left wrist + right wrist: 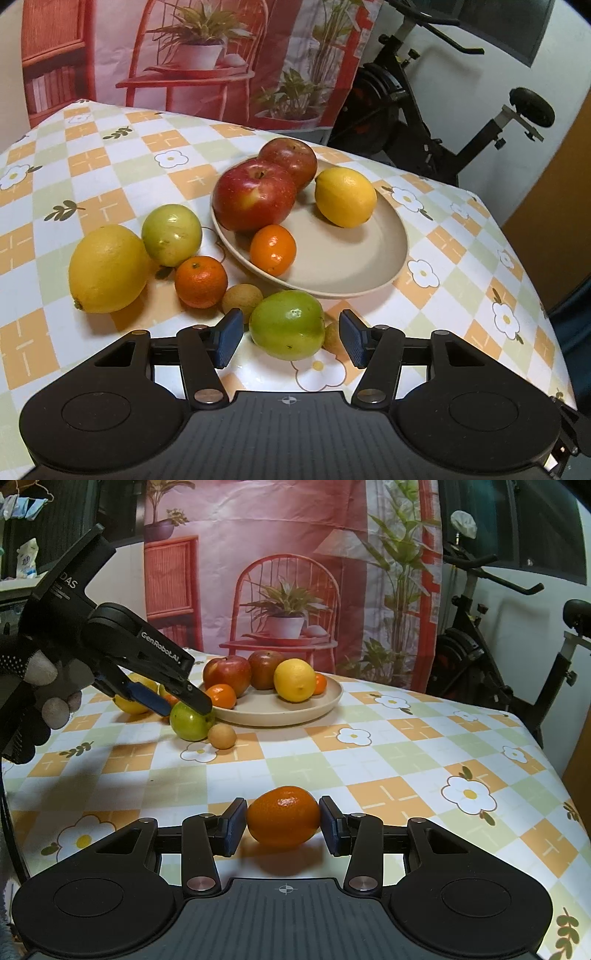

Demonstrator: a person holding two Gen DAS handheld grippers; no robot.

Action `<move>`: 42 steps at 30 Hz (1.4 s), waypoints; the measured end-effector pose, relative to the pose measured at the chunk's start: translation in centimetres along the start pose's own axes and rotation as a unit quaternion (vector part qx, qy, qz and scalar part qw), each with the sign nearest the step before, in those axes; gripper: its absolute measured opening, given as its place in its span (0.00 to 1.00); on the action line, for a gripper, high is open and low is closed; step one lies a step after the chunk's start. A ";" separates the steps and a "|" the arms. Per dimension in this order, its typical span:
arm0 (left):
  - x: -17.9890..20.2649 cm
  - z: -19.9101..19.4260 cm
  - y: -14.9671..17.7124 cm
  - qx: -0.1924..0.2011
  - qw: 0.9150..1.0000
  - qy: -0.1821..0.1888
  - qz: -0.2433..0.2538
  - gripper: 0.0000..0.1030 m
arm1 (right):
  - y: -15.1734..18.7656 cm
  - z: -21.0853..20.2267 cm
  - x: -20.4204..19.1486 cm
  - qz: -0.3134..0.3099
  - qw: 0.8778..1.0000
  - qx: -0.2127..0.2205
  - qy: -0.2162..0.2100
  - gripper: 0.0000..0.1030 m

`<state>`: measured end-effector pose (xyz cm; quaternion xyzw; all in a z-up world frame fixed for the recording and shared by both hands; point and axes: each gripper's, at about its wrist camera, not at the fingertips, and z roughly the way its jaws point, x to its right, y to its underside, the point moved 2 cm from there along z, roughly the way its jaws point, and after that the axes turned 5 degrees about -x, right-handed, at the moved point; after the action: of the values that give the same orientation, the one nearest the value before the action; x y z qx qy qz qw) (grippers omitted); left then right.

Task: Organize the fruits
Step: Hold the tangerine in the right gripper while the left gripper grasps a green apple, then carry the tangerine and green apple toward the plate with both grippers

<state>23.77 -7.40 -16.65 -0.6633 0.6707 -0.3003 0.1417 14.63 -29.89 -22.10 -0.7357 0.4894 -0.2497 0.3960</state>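
The table, under a checked floral cloth, extends ahead of both grippers. Beyond the left gripper sits the beige plate, holding two red apples, a lemon and a small orange. Ahead and left of this gripper, on the cloth, lie a large lemon, a green fruit and a second orange. The green apple lies between the left fingers, which stand apart from it on both sides: jaws open, nothing gripped. A small brown fruit sits just past the left pad. The right gripper is clamped on an orange mandarin, both pads touching its sides.
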 end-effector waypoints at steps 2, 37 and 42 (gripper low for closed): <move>0.2 0.2 0.0 0.001 1.000 -0.003 0.004 0.58 | 0.0 0.0 0.0 0.000 1.000 0.000 0.000 0.38; 1.0 -3.2 3.7 0.051 0.992 0.036 0.107 0.48 | -0.2 0.8 0.6 0.022 0.999 -0.022 -0.006 0.38; 0.7 -4.7 3.5 0.077 0.990 0.042 0.108 0.48 | -1.4 0.5 0.5 0.027 0.999 -0.022 -0.012 0.38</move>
<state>18.19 -7.24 -14.92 -0.5609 0.7186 -0.3615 0.1957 15.93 -29.85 -21.20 -0.7335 0.5099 -0.2193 0.3922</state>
